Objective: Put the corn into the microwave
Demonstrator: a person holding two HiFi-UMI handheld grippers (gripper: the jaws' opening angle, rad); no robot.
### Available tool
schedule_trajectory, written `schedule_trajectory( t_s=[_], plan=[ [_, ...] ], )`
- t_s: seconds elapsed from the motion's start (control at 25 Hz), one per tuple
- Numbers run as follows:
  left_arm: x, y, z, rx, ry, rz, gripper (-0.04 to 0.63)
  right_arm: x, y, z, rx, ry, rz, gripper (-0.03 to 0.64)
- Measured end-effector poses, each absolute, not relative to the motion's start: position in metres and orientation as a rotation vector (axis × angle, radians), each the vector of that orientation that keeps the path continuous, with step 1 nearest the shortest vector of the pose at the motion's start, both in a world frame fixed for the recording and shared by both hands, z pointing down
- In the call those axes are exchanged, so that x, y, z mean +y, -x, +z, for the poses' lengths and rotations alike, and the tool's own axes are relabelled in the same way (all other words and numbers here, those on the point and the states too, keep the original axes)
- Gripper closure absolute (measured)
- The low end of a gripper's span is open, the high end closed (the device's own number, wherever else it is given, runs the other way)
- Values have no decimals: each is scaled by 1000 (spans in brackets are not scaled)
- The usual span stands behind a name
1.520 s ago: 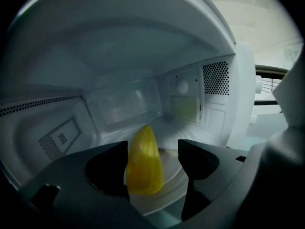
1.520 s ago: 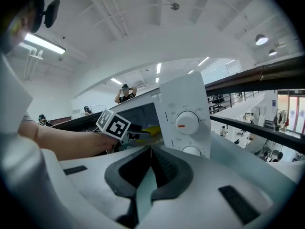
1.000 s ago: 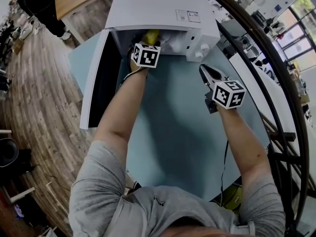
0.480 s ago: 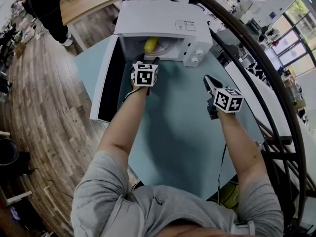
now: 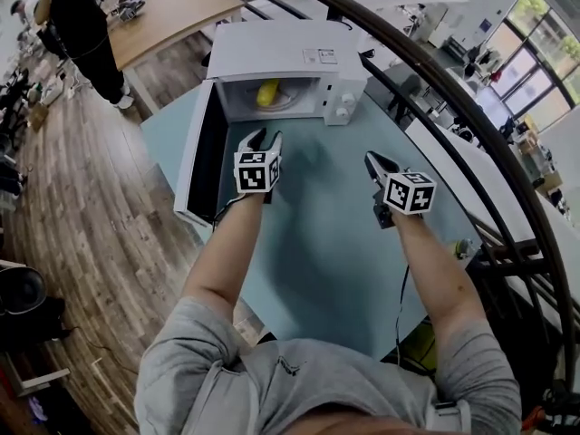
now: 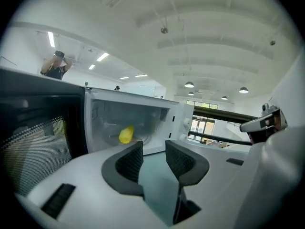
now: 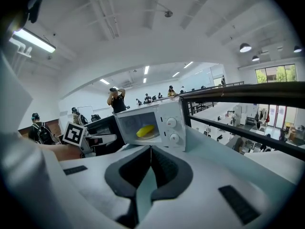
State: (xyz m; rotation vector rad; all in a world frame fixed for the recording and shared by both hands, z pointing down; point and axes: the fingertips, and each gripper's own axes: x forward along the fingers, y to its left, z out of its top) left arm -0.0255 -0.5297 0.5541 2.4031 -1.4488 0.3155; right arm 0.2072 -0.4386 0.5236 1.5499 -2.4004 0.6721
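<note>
The yellow corn (image 5: 267,92) lies on the turntable inside the white microwave (image 5: 290,57), whose door (image 5: 201,152) hangs open to the left. My left gripper (image 5: 265,139) hovers over the teal table (image 5: 317,243) in front of the cavity, well clear of the corn (image 6: 126,134). The jaws of this left gripper (image 6: 153,149) are closing, with only bare table showing between them. My right gripper (image 5: 374,159) is shut and empty, off to the right below the microwave's knobs (image 7: 171,130). From the right gripper (image 7: 150,157) view the corn (image 7: 145,130) shows inside the cavity.
The open door juts out over the table's left side. A person in black (image 5: 77,16) stands by a wooden table (image 5: 168,7) at the far left. A dark railing (image 5: 471,125) runs along the right. Wood floor (image 5: 82,207) lies to the left.
Both grippers drew back from the microwave toward me. The left one came out of the cavity, leaving the corn inside, and its jaws narrowed.
</note>
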Motion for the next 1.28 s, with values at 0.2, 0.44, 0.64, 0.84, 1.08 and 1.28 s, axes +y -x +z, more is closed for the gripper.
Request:
schedule_trajectory(
  t_s=[0.2, 0.44, 0.64, 0.84, 1.08, 1.28],
  plan=[
    [-496, 28, 534, -1431, -2413, 253, 479, -411, -210, 508, -2416, -1567, 679, 598],
    [-449, 27, 516, -1380, -2411, 150, 522, -369, -217, 485, -2434, -1587, 692, 599],
    [-428, 21, 510, -1353, -2419, 112, 522, -342, -227, 469, -2443, -1607, 686, 598],
    [-415, 30, 527, -1394, -2392, 181, 522, -316, -237, 467, -2426, -1614, 685, 599],
    [-410, 26, 559, -1373, -2399, 259, 522, -301, -245, 480, -2396, -1614, 698, 598],
    [-414, 19, 598, -1360, -2385, 324, 522, -296, -242, 495, -2374, -1592, 722, 598]
  ],
)
